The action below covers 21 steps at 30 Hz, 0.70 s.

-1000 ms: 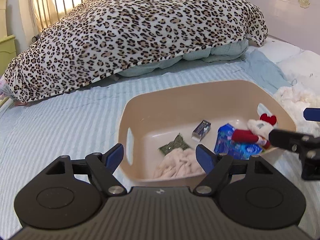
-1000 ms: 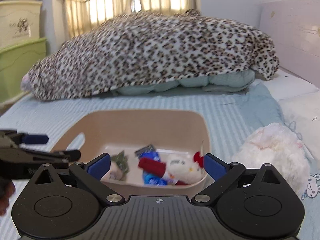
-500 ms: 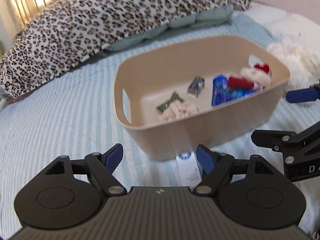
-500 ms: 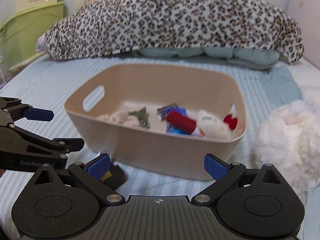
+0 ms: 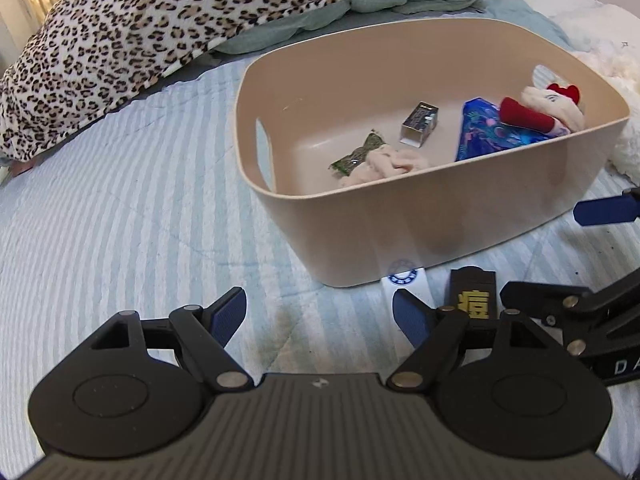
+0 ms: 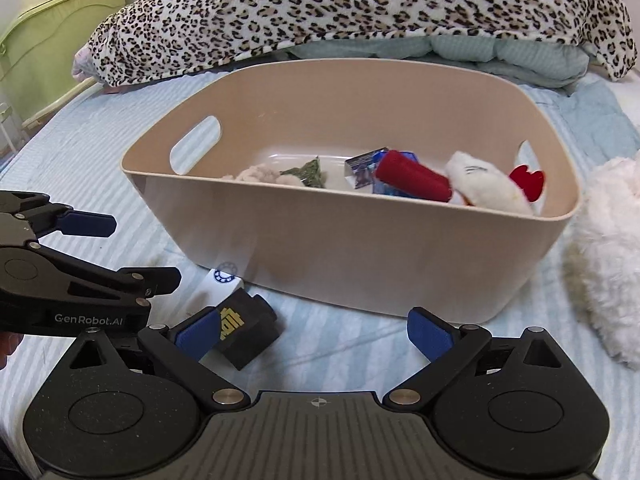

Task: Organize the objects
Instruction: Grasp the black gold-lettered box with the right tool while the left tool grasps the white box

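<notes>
Both tools, left (image 5: pixel 320 314) and right (image 6: pixel 314 334), gape wide and empty near the beige tub (image 6: pixel 360 256), seemingly untouched.

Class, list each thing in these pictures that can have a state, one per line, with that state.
Left gripper: open, empty.
Right gripper: open, empty.
Beige basket: upright, partly filled.
Black box: on the bed, outside the basket.
White box: beside the basket.
Plush toy: lying inside the basket.

Black tongs (image 5: pixel 320 312), blue pads (image 6: pixel 428 334), silver screws
</notes>
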Available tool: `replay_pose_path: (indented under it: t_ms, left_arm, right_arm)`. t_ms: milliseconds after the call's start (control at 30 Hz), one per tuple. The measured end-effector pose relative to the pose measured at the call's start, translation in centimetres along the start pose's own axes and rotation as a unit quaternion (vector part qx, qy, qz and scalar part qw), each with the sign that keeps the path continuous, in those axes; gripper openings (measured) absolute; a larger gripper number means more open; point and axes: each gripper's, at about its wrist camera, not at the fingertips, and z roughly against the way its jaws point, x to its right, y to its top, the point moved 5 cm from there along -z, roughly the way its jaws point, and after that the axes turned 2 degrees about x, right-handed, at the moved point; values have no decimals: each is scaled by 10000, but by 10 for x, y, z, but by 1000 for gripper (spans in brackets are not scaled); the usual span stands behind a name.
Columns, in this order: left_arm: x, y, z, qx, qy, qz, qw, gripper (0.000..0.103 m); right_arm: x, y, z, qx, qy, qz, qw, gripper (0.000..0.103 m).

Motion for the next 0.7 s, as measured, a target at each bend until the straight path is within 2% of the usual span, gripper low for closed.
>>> replay_pose_path:
  t_ms: [300, 467, 700]
  left_arm:
    - [-21, -2, -6, -61, 197, 482, 9986, 81]
    - [-27, -1, -8, -117, 92, 743, 9971, 81]
    - [-23, 0, -9, -107, 53, 754, 9971, 81]
  right_arm:
    - [-10, -6, -22, -121, 105, -61, 9999, 101]
    - [-15, -8, -31, -54, 100, -101, 9999, 103]
    - [-21, -11, -39, -64, 120, -176, 9998, 103]
